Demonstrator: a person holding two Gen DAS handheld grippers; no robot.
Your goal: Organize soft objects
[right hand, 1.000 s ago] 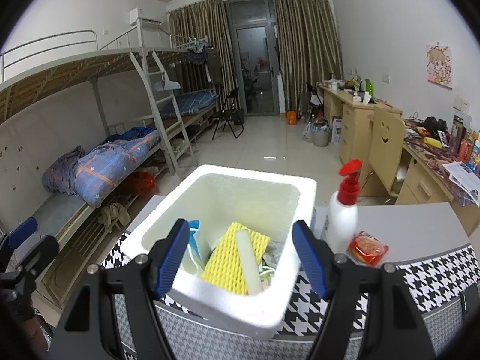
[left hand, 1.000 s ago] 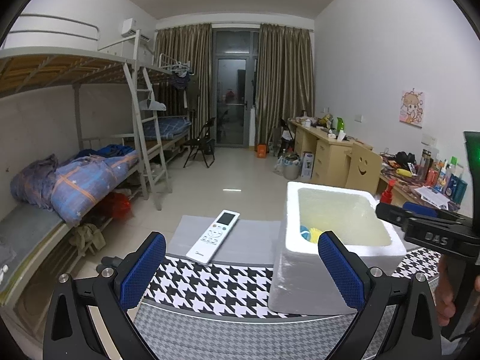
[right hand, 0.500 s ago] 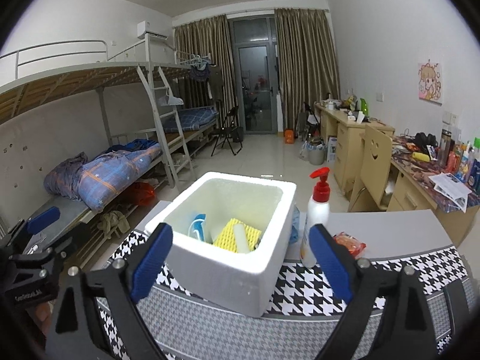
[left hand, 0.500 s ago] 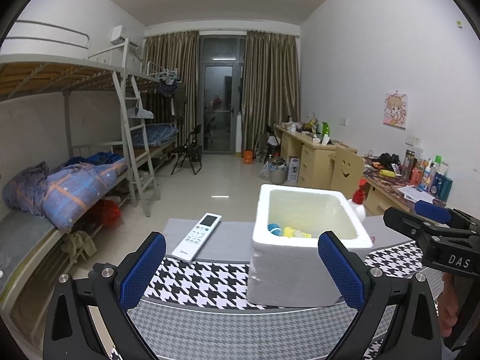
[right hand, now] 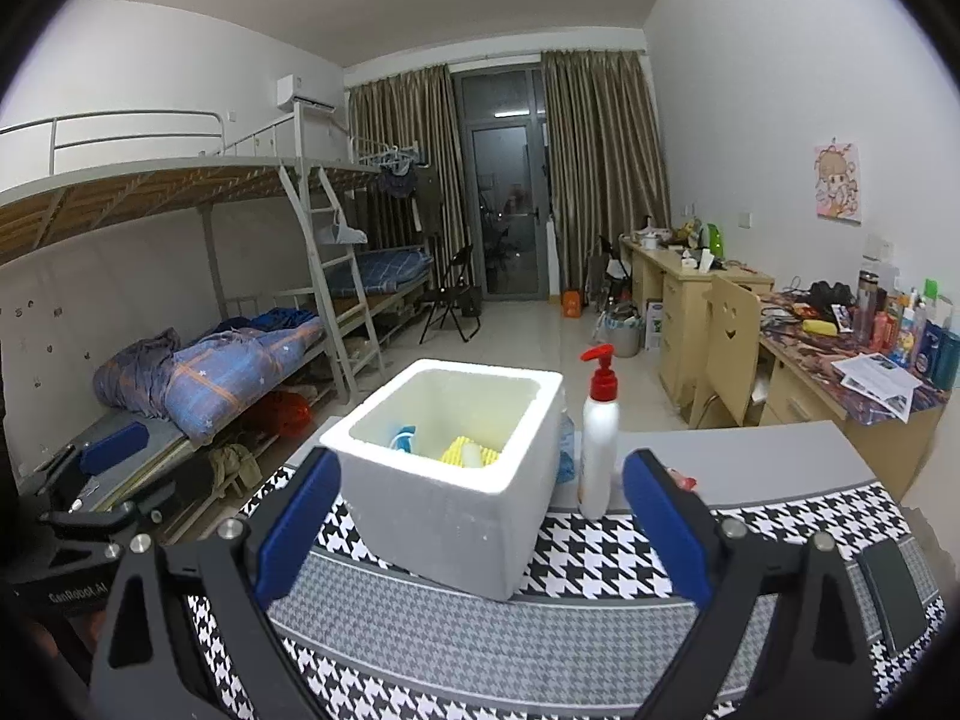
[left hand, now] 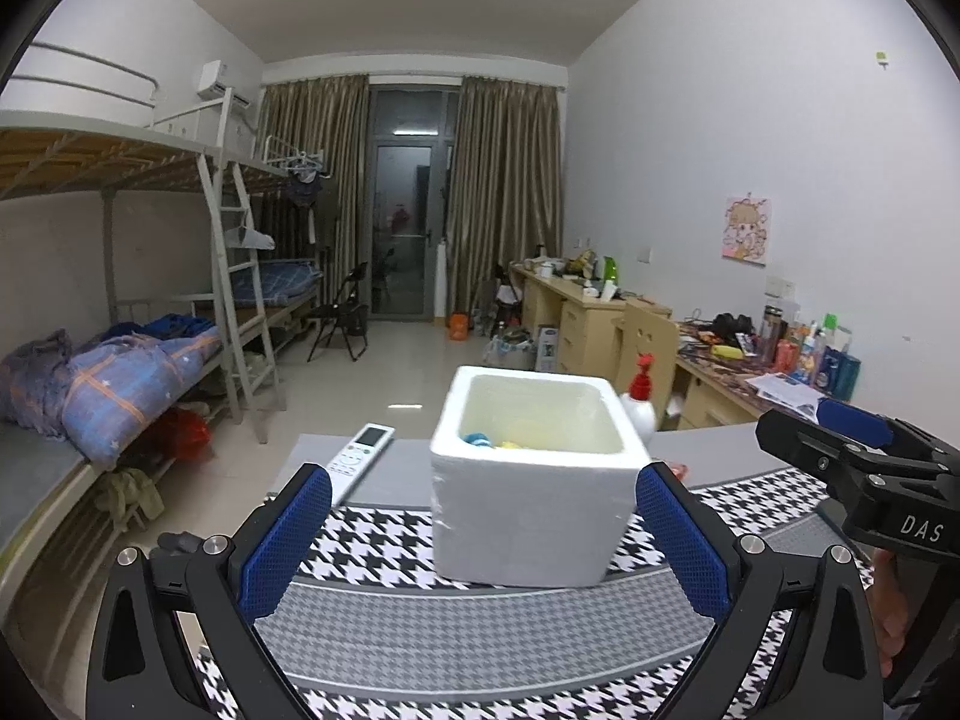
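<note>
Both tools sat clear of the foam box [right hand: 456, 474], centre frame on the checked worktop [right hand: 480, 636]. Right tool [right hand: 480, 531] had just been opening, now spread wide, nothing between the pads. Left tool [left hand: 483, 540] spread too, empty. Soft items, a yellow sponge [right hand: 471, 453] and something blue [right hand: 401, 439], lay inside the box, so sorting looked done. Pump bottle [right hand: 600, 444] stood just right of the box.
</note>
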